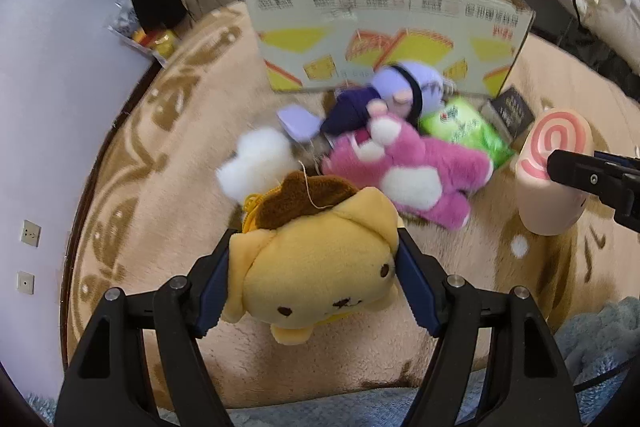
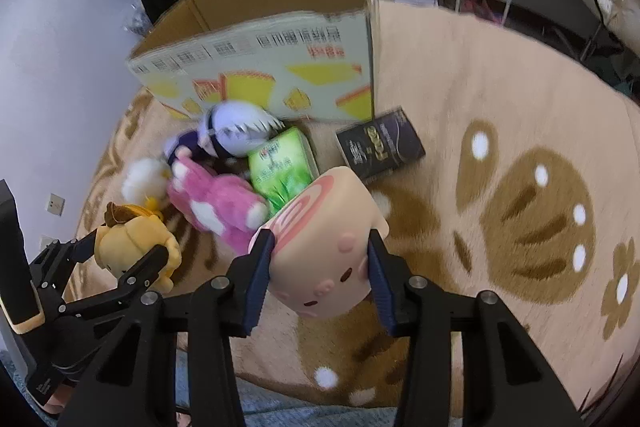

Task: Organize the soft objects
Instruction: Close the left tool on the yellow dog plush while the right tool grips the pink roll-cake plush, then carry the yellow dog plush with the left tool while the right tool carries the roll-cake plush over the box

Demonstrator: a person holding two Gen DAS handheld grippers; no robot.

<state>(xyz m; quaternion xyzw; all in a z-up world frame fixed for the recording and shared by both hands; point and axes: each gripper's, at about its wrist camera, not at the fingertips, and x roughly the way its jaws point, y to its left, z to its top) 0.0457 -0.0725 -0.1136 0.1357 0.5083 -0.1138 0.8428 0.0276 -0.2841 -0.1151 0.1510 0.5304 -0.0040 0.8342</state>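
Left wrist view: left gripper (image 1: 316, 283) clamped on yellow dog plush (image 1: 316, 267), blue pads pressing both sides of its head, brown cap end pointing away, face toward the camera. Plush lifted clear of the beige rug (image 1: 192, 155). Beyond it a pile on the rug: white plush (image 1: 256, 159), pink bear plush (image 1: 416, 167), purple-haired doll (image 1: 392, 95) lying on top at the back, green tissue pack (image 1: 464, 131) just beside the bear, dark book (image 1: 510, 113) behind the pack. Open cardboard box (image 1: 384, 39) standing upright right behind the pile. At right edge, right gripper's finger (image 1: 580, 175) against pink swirl-roll plush (image 1: 548, 171).

Right wrist view: right gripper (image 2: 320, 279) squeezing pink swirl-roll plush (image 2: 324, 247), pads on both flanks, swirl end facing away, little face toward the camera; held above rug (image 2: 500, 87). Lower left, left gripper (image 2: 128, 259) gripping yellow dog plush (image 2: 132, 243). Pile between them and cardboard box (image 2: 260, 67): white plush (image 2: 144, 179), pink bear plush (image 2: 216, 207), purple-haired doll (image 2: 232, 135), green tissue pack (image 2: 284, 167). Dark book (image 2: 380, 143) flat on rug by the box's right corner. Background blurred.
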